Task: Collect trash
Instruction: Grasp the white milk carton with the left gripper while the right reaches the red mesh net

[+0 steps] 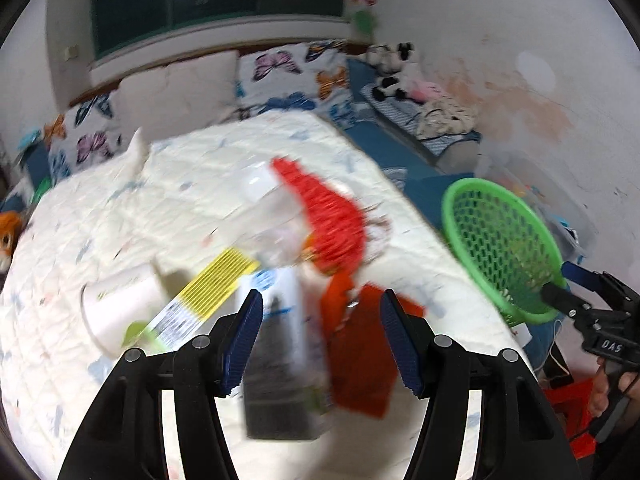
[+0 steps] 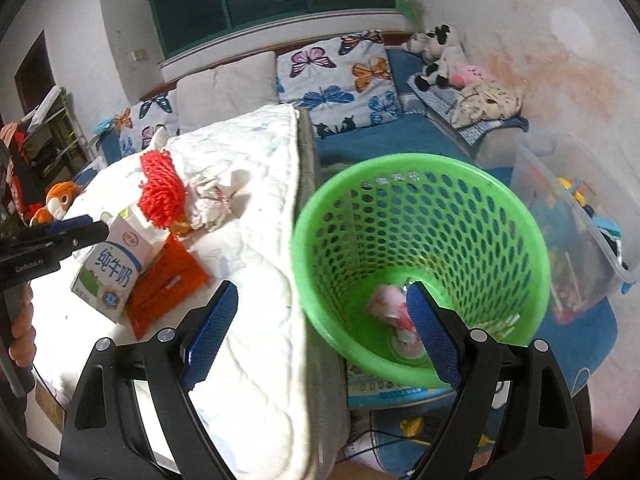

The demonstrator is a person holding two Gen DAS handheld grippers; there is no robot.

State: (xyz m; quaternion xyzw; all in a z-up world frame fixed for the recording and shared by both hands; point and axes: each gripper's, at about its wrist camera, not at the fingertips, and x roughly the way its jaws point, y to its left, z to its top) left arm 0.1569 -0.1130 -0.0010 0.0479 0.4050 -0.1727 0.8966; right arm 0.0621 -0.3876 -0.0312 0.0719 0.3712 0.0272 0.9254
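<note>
Trash lies on a white quilt [image 1: 120, 208]: a milk carton [image 1: 280, 344], a red packet [image 1: 360, 356], a white paper cup [image 1: 120, 304], a yellow-striped wrapper [image 1: 208, 292], a clear plastic bottle [image 1: 276, 220] and a red fringed cloth [image 1: 328, 216]. My left gripper [image 1: 320, 336] is open just above the carton and red packet. My right gripper [image 2: 320, 336] is open at the near rim of a green mesh basket [image 2: 420, 216], tilted toward me, with pink trash [image 2: 384, 300] inside. The carton [image 2: 108, 276] and red packet [image 2: 168, 284] also show in the right wrist view.
Butterfly pillows [image 2: 340, 72] and plush toys [image 2: 436, 56] lie at the back on a blue mattress. A clear storage bin [image 2: 572, 232] with toys stands right of the basket. An orange plush toy [image 2: 60, 200] sits at the left.
</note>
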